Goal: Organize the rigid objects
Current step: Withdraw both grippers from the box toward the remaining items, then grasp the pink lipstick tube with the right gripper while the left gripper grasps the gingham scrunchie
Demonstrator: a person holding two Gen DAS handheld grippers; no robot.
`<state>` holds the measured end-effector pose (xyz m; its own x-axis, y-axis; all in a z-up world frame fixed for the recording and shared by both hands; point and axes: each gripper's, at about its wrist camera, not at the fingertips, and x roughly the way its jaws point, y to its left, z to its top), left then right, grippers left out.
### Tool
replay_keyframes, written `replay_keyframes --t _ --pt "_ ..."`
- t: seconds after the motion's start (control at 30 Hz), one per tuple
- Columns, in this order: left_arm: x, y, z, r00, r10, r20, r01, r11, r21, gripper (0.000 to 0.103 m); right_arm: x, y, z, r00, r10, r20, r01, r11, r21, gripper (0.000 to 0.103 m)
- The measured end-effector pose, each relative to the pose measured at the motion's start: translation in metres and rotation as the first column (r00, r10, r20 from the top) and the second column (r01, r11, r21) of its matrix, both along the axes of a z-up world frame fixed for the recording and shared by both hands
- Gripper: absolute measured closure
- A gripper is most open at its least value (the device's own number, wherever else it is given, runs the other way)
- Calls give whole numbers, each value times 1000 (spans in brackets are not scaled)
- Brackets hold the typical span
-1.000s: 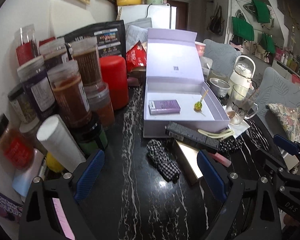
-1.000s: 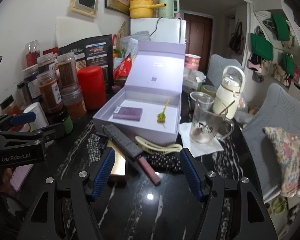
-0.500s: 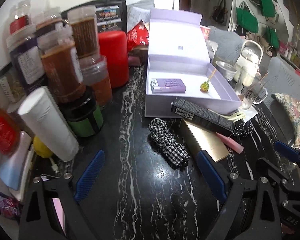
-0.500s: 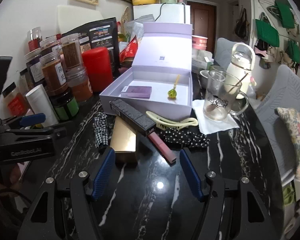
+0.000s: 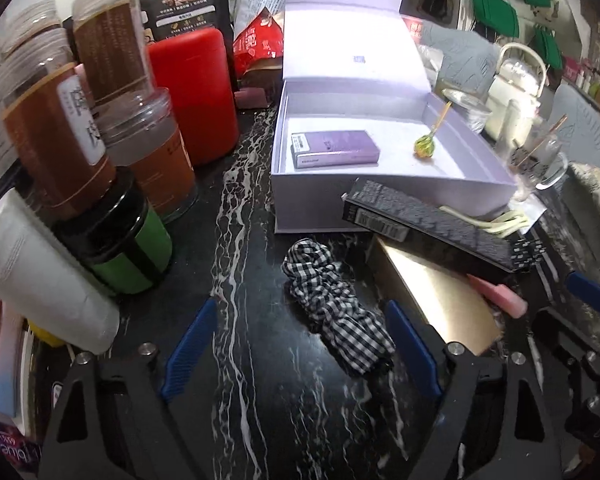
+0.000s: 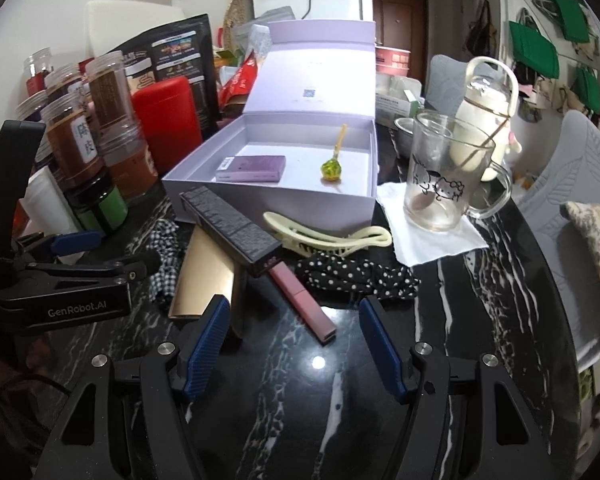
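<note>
Both grippers have been brought lower and closer to the clutter since a second ago. The left gripper is held with jaws spread wide and empty over a checked fabric scrunchie; the right gripper is likewise spread and empty, with a pink lipstick tube lying between its fingers. A long black carton is propped across a gold box, in front of the open lilac gift box, which holds a purple packet and a lollipop. The tube is judged light, stiff and slippery, best pinched across its middle.
</note>
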<state>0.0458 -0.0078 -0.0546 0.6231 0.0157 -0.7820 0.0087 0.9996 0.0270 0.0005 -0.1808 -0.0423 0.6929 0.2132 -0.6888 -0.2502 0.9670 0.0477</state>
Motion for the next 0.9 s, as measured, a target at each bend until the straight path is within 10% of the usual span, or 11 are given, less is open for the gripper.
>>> replay_keyframes --t 0.4,0.63,0.9 --pt "24 5 -23 997 11 -70 -17 997 -81 35 34 -9 -32 991 37 -126 -32 999 44 51" --pt "25 0 -24 998 -30 -57 23 993 -112 72 45 -9 -32 990 68 -124 -63 997 47 61" --pt "21 1 -24 998 -46 -47 41 994 -106 75 46 -8 -37 989 83 -124 -80 996 28 76"
